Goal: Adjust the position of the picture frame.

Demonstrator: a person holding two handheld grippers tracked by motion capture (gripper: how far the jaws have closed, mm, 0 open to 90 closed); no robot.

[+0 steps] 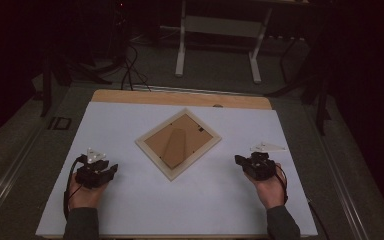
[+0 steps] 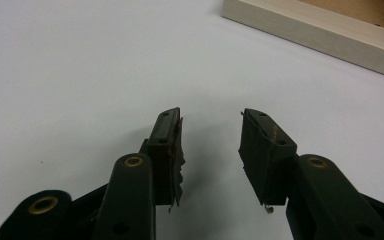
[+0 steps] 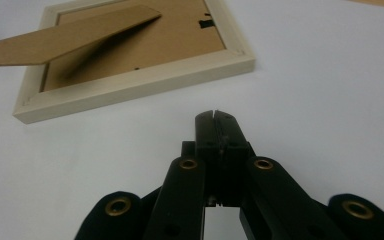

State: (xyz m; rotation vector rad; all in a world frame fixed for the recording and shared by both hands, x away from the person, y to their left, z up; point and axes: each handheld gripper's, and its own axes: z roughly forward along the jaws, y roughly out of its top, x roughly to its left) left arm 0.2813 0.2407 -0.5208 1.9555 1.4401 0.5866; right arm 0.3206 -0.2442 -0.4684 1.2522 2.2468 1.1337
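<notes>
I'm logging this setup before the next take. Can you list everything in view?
frame: 1, pale wood, brown back up, mid-table, turned cornerwise
stand: 1, brown card, raised off the frame's back
sheet: 1, white, covering the table
table: 1, wooden, edge showing at far side
desk legs: 2, white, on floor behind
left gripper: 1, black, jaws apart, empty, left of frame
right gripper: 1, black, jaws shut, empty, right of frame
hands: 2, near edge

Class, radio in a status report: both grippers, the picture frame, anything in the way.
Left gripper open, empty, beside the frame. Right gripper shut, empty, short of it. Picture frame face down on the white sheet, stand flap raised. Nothing blocking.
</notes>
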